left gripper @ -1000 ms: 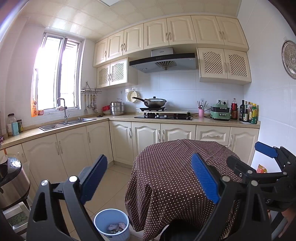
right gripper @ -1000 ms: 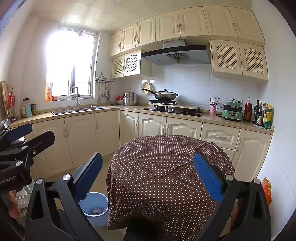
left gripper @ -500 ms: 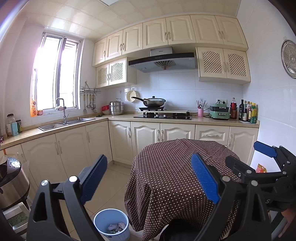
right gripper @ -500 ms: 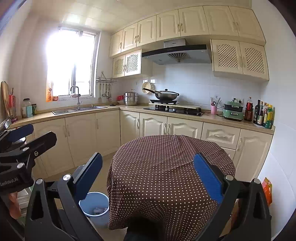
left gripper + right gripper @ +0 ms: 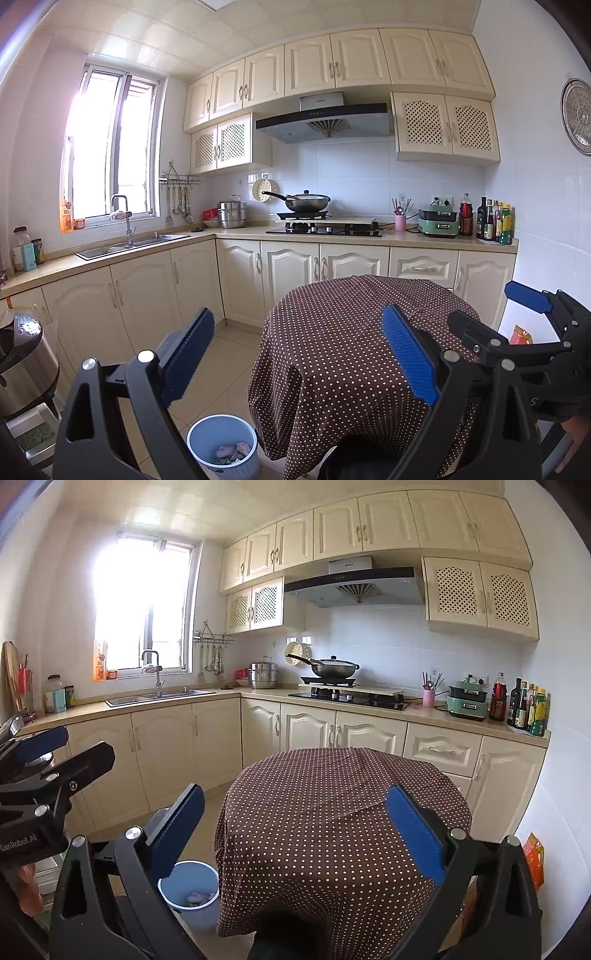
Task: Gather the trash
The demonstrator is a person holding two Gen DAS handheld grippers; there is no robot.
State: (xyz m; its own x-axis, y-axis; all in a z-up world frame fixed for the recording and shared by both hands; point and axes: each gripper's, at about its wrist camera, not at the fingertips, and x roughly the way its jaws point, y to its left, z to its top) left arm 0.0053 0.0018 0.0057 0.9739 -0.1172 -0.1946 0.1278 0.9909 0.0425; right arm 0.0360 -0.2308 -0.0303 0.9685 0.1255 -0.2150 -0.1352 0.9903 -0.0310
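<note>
Left gripper is hovering level, jaws spread wide, blue pads facing each other, nothing between them. Right gripper is hovering alongside it on its right, also gaping wide and empty, pads apart. Both are pointing forward, side by side, at about the same height. Fingertips of a hand are gripping the left gripper's handle.
</note>
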